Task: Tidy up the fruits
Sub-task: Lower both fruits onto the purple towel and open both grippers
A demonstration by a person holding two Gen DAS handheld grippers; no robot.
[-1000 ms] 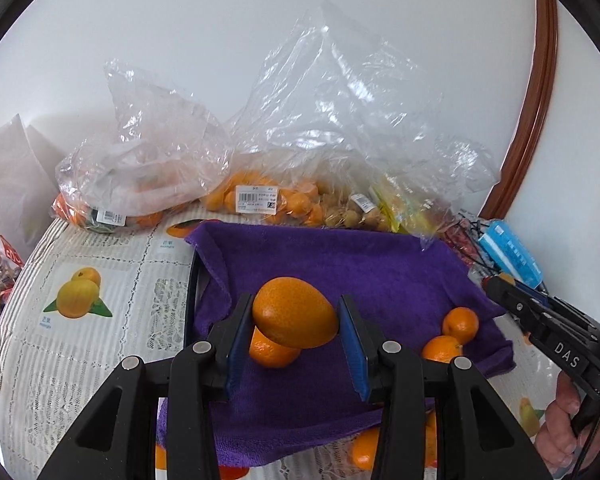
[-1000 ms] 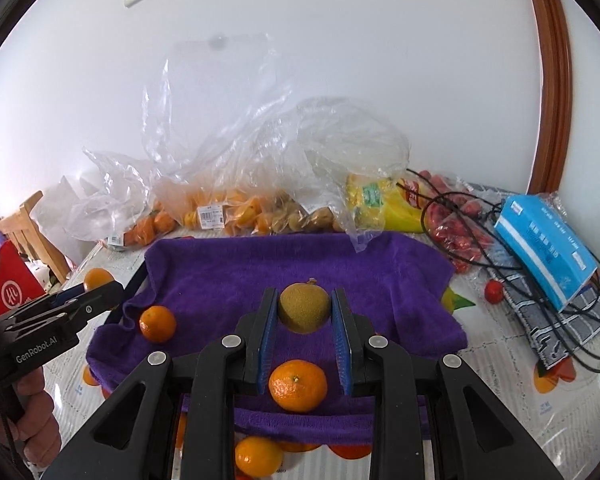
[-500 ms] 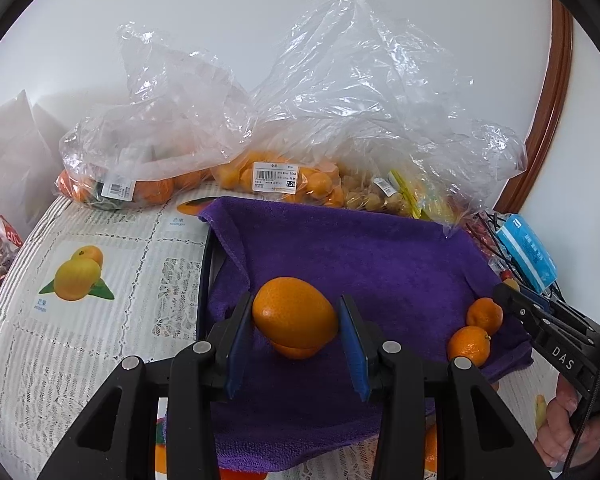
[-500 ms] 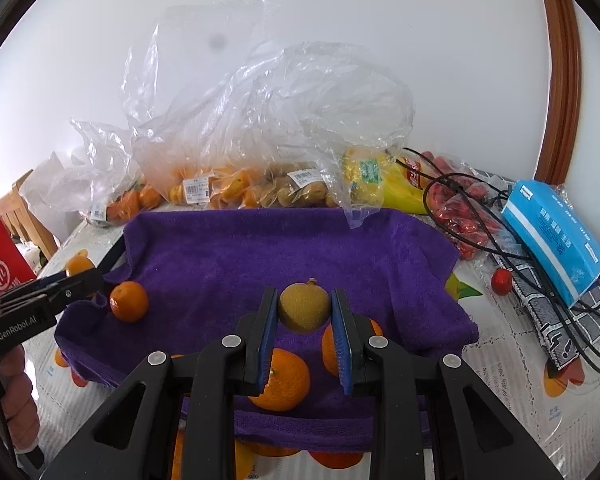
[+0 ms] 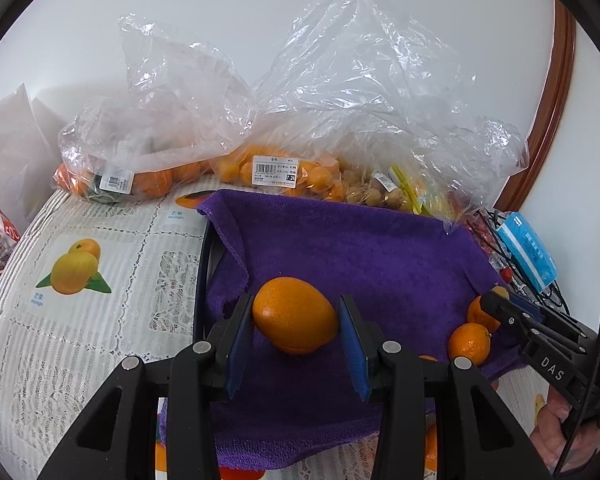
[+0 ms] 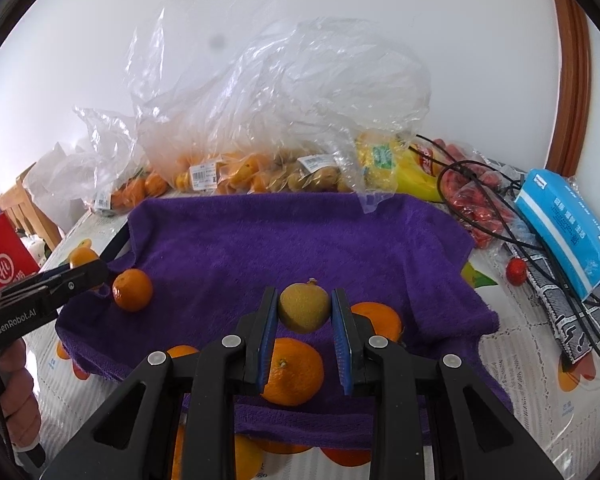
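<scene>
A plain white wall (image 5: 260, 20) backs the scene, with a curved brown wooden frame (image 6: 572, 60) at its right side. Below it the table (image 5: 60, 340) wears a pale lace-patterned cloth printed with fruit pictures. A purple towel (image 6: 280, 240) covers the middle of the table, its edges rumpled. Along the wall behind the towel lie crumpled clear plastic bags (image 5: 360, 92) holding orange and yellowish fruit with price labels. To the right of the towel sit a blue packet (image 6: 568, 220), black cables and a small red fruit (image 6: 516, 271).

The left claw (image 5: 296, 316) is closed on a large orange (image 5: 295, 312), both blue pads pressing its sides, above the towel's near left part. The right claw (image 6: 305, 310) stands narrow, gripping a small yellow-green fruit (image 6: 303, 307) between its pads above the towel's near edge. Loose mandarins rest on the towel: one directly under the right claw (image 6: 294, 372), one beside it (image 6: 380, 316), and one (image 6: 133, 290) near the left claw's tip
</scene>
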